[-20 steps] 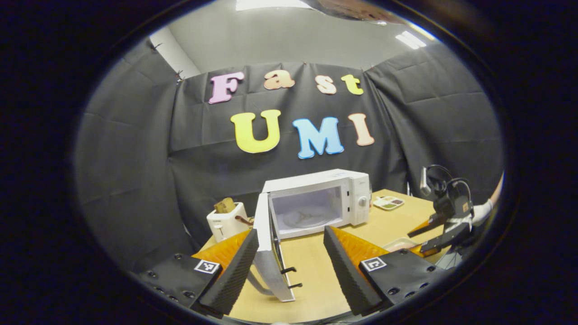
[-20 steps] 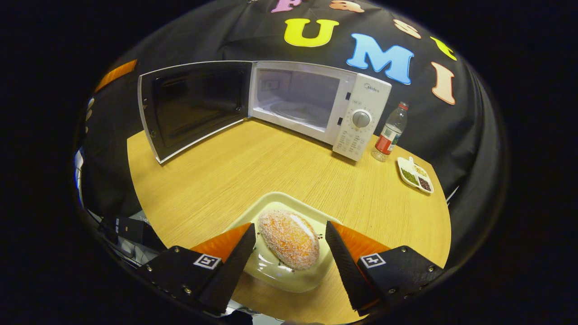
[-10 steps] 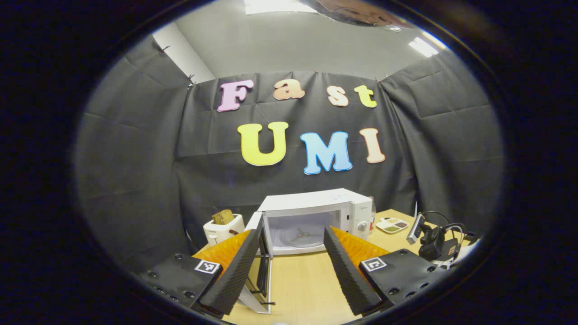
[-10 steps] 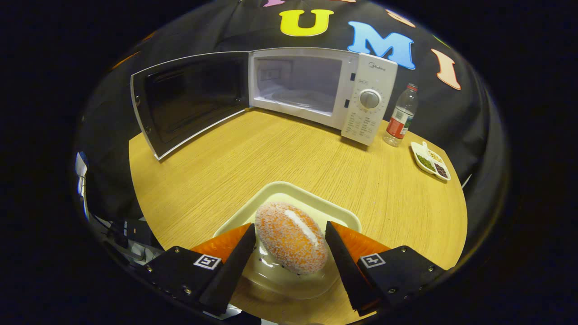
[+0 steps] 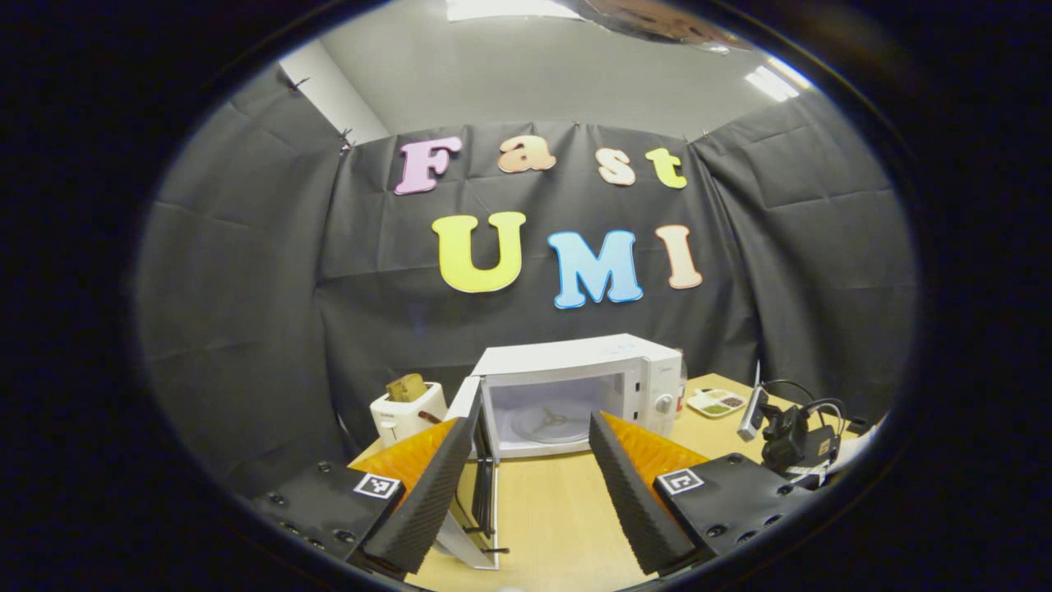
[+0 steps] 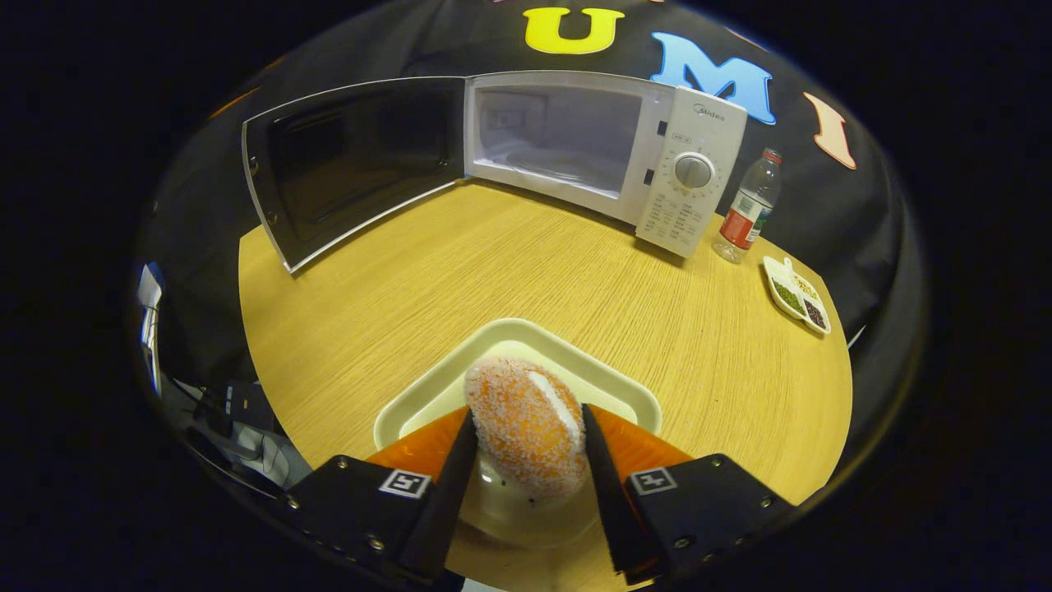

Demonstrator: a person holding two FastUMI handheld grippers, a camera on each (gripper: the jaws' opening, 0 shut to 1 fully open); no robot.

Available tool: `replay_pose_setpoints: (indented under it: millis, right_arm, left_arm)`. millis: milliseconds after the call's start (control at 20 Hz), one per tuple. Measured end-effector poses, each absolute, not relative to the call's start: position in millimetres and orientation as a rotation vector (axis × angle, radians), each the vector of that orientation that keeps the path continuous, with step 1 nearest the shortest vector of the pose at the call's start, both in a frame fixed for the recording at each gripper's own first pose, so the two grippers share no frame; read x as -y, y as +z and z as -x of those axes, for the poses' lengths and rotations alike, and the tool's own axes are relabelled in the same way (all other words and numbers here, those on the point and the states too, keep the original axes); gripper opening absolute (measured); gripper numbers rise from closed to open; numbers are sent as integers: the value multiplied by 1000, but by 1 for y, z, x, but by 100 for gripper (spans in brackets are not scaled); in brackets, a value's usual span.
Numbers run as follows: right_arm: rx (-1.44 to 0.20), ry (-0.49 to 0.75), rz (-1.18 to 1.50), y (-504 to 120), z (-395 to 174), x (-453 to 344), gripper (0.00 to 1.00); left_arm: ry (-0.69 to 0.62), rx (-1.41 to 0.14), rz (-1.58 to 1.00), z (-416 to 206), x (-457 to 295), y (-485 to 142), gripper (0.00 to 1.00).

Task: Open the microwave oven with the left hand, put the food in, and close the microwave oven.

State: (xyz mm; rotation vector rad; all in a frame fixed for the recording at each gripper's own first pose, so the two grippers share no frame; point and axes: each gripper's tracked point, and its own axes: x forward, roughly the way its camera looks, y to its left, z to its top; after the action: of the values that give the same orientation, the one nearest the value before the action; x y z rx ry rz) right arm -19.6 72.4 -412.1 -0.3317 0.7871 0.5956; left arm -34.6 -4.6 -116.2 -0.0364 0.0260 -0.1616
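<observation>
The white microwave (image 6: 699, 140) stands at the back of the wooden table with its door (image 6: 353, 164) swung wide to the left and its cavity (image 6: 559, 131) bare. A sugar-coated bread roll (image 6: 522, 395) sits on a pale plate (image 6: 415, 399) at the near table edge, and my right gripper (image 6: 527, 413) is shut on it, one finger on each side. In the left gripper view, my left gripper (image 5: 529, 419) stands open and holds nothing, facing the microwave (image 5: 575, 358) from a distance, with the door's edge (image 5: 481, 485) close to its left finger.
A water bottle (image 6: 746, 215) and a small divided dish (image 6: 795, 293) stand right of the microwave. A white toaster (image 5: 407, 411) with toast sits to its left. The other gripper (image 5: 789, 440) is low at the right of the left gripper view.
My right fingers closed in from wide apart onto the bread roll. My left gripper drew back from the open door and stayed open.
</observation>
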Motion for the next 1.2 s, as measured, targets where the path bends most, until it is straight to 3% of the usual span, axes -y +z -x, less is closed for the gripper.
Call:
replay_pose_setpoints:
  millis: [50,100,150,200,350,600,850,1200]
  right_arm:
    - [-786,592,362,-414,19,-70,72]
    - [-772,585,375,-412,16,-69,67]
    - [-787,593,392,-414,19,-69,62]
    - [-786,597,389,-412,18,-70,62]
    - [-771,548,364,-406,12,-68,48]
    - [-727,523,149,-353,-5,-83,48]
    - [-658,499,-245,-292,-42,-129,48]
    - [-621,427,-558,-276,-97,-184,48]
  left_arm:
    - [-165,-28,37,34,5,-117,95]
    - [-167,-27,40,34,5,-116,99]
    - [-171,-24,42,33,6,-116,95]
    - [-174,-23,42,33,6,-116,99]
    - [-178,-19,37,32,5,-113,98]
    - [-175,-14,31,34,-4,-108,95]
    - [-175,0,12,36,-13,-97,99]
    - [-183,11,-14,38,-27,-85,99]
